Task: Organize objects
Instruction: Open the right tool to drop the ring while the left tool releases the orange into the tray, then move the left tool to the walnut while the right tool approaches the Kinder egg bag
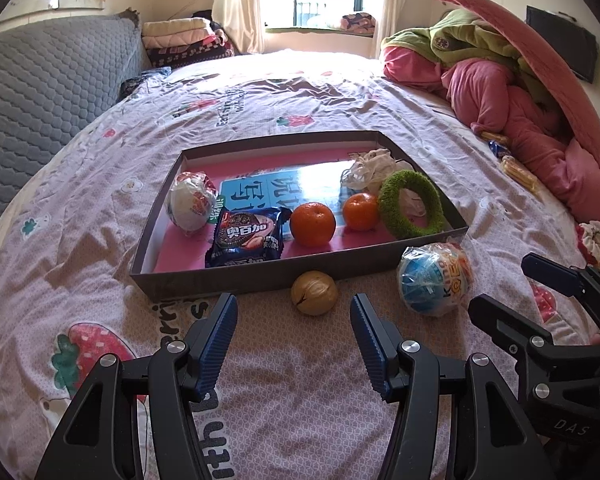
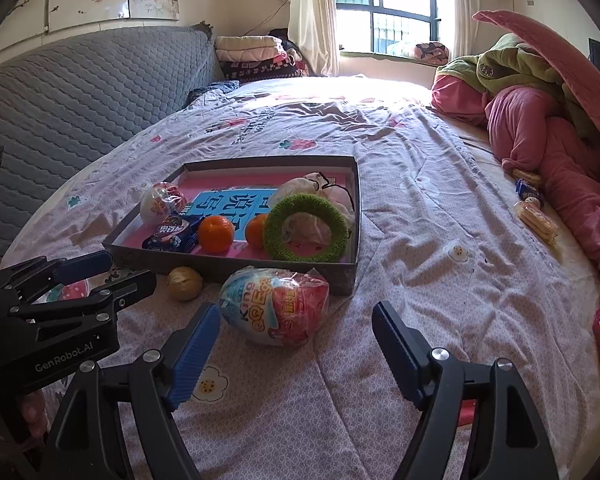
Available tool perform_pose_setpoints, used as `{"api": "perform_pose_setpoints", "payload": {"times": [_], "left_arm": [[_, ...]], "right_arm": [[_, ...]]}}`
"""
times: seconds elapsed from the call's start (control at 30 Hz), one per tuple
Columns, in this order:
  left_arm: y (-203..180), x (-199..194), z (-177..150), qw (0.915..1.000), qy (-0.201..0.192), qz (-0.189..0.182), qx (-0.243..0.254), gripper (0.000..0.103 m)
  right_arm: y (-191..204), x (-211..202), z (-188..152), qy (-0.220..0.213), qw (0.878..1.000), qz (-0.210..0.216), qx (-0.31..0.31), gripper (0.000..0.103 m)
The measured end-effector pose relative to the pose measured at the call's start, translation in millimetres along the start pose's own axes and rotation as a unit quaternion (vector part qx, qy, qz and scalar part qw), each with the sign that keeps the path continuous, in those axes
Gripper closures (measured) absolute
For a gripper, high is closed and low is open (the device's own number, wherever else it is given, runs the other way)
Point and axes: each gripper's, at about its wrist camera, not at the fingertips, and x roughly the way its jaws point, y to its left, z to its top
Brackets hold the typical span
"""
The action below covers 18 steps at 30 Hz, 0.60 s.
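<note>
A shallow cardboard box (image 1: 260, 280) (image 2: 228, 266) lies on the bed. It holds a wrapped toy egg (image 1: 191, 204), a blue cookie pack (image 1: 246, 240), two oranges (image 1: 313, 224) (image 1: 361, 211), a green fuzzy ring (image 1: 410, 204) (image 2: 306, 226) and a white crumpled bag (image 1: 370, 168). In front of the box lie a walnut (image 1: 314, 294) (image 2: 185, 283) and a blue-and-red wrapped toy egg (image 1: 434, 282) (image 2: 276, 306). My left gripper (image 1: 294, 307) (image 2: 128, 270) is open just short of the walnut. My right gripper (image 2: 297, 310) (image 1: 504, 284) is open, with the toy egg just beyond its fingertips.
A heap of pink and green blankets (image 2: 548, 128) fills the right side, with snack packs (image 2: 536, 216) and a scrunchie (image 1: 592, 240) beside it. A grey quilted headboard (image 1: 40, 92) stands on the left. Folded blankets (image 1: 184, 40) are stacked at the far end.
</note>
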Motion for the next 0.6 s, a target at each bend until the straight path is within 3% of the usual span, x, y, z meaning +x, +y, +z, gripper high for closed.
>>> {"api": "perform_pose_setpoints", "payload": {"times": [0.6], "left_arm": [[-1,37,-10,0.9995,0.028,-0.011,-0.007,0.043]], "right_arm": [[0,24,-14,0.023,1.0,0.01,-0.008,0.018]]}}
